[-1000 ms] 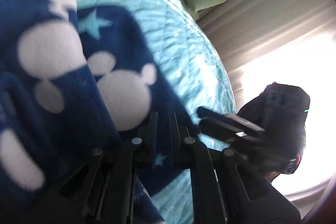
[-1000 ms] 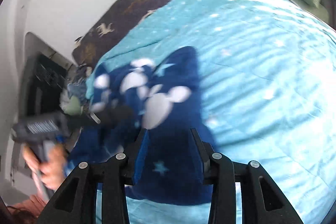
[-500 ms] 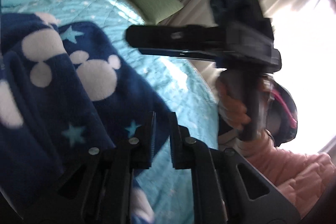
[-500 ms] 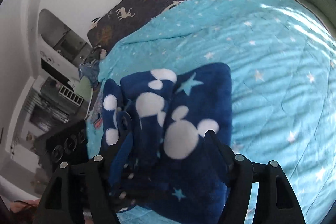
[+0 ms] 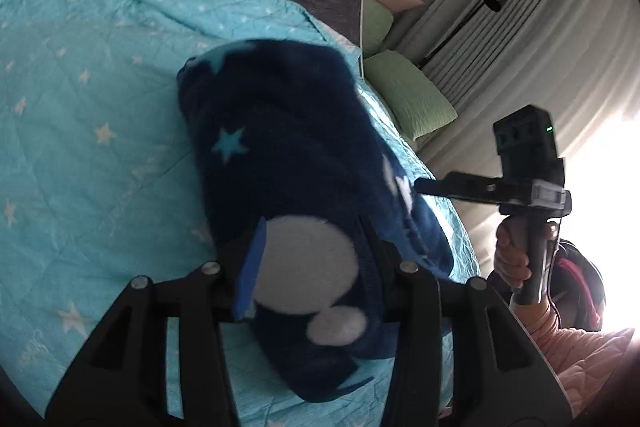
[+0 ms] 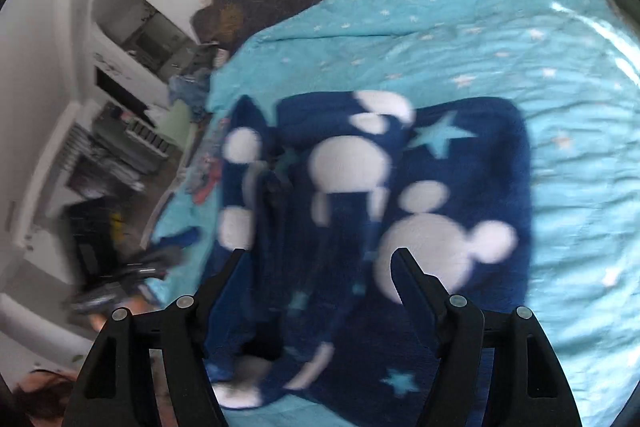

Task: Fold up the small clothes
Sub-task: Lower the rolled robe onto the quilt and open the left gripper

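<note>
Hidden: we saw the fleece's [image 5: 288, 163] near end masked by our left gripper [image 5: 308, 247]; the right view blurred.
Axis: fleece lay lengthwise on the quilt [image 5: 88, 115], running away from us.
Fingers: left just opening, fleece between; right gripper [image 6: 320, 259] spread, clear above fleece [image 6: 460, 187].

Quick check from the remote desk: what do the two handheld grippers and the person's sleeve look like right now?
Both are matte black plastic. The left gripper and right gripper each show two angular fingers with silver pivot screws at the base. Seen from the left wrist view, the right gripper has a boxy black head with a small green light, a grey pistol handle and long flat fingers. The sleeve is pink and quilted.
</note>
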Demonstrator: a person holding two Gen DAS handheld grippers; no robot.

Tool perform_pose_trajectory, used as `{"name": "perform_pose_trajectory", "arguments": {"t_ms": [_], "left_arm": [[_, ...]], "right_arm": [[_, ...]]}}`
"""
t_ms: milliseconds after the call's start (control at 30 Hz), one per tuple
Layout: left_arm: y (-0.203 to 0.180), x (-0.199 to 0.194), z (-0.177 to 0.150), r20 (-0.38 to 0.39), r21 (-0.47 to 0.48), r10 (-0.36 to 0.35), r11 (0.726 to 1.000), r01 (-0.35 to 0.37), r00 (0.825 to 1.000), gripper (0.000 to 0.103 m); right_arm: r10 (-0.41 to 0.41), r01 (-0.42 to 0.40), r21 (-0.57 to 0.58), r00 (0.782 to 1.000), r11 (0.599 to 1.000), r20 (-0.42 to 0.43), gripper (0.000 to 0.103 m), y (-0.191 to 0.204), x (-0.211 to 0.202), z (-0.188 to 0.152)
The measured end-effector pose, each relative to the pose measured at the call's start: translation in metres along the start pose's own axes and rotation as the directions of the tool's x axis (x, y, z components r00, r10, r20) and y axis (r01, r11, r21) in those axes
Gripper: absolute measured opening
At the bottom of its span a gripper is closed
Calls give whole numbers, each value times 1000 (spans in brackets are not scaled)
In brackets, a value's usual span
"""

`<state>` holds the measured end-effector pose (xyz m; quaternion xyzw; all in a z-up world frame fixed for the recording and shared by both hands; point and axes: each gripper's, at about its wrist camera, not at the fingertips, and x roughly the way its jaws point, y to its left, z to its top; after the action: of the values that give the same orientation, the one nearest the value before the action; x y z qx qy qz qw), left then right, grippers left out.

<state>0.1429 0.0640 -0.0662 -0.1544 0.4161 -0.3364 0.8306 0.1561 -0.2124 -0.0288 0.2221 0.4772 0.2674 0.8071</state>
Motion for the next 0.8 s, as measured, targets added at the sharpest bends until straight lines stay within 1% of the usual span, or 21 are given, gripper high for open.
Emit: {"name": "perform_pose_trajectory", "arguments": {"t_ms": [33, 133, 167, 300, 400, 433, 533, 600, 633, 667, 700, 733, 800], "left_arm": [[3, 4, -2, -5, -4, 2, 1000, -2, 1000, 46], [1, 13, -6, -11, 10, 7, 1000, -7, 1000, 47], [5, 6, -11, -7, 15, 7, 1000, -7, 1000, 47], [-2, 7, -14, -5, 37, -1, 999, 1, 1000, 48], [-2, 5, -17, -9, 42, -2, 999, 2, 1000, 49], [-1, 5, -18, -10, 42, -6, 999, 6, 1000, 49], [-2, 4, -21, -10, 44, -24, 999, 24, 1000, 49], [-3, 7, -20, -14, 32, -33, 999, 34, 999, 50], [-3, 7, -19, -15, 26, -31, 999, 31, 999, 50], [-4, 6, -19, -17, 25, -28, 999, 29, 999, 50], [-5, 3, -20, -15, 25, -26, 999, 27, 1000, 50], [-6, 0, -20, -10, 24, -31, 999, 31, 999, 50], [-9, -9, -19, 0, 16, -60, 998, 60, 998, 50]], "right_arm": [[7, -8, -27, 1000, 1000, -8, 74, 9, 4, 3], [-22, 18, -104, 999, 994, -34, 78, 29, 18, 10], [-29, 24, -117, 999, 993, -44, 80, 34, 25, 13], [-67, 55, -133, 994, 990, -90, 82, 45, 56, 23], [-151, 133, -140, 980, 981, -130, 83, 46, 78, 24], [-151, 134, -121, 978, 984, -143, 83, 44, 82, 22], [-113, 100, -88, 982, 991, -149, 83, 36, 80, 20], [-66, 61, -40, 987, 997, -149, 83, 29, 81, 20], [-30, 30, -3, 987, 1000, -160, 78, 25, 85, 19], [0, 4, 24, 985, 1000, -171, 34, 23, 89, 18], [43, -34, 51, 982, 998, -182, 23, 22, 92, 18], [33, -27, 45, 988, 999, -153, 22, 26, 86, 18], [-22, 19, -43, 997, 999, -79, 21, 44, 68, 17]]}}
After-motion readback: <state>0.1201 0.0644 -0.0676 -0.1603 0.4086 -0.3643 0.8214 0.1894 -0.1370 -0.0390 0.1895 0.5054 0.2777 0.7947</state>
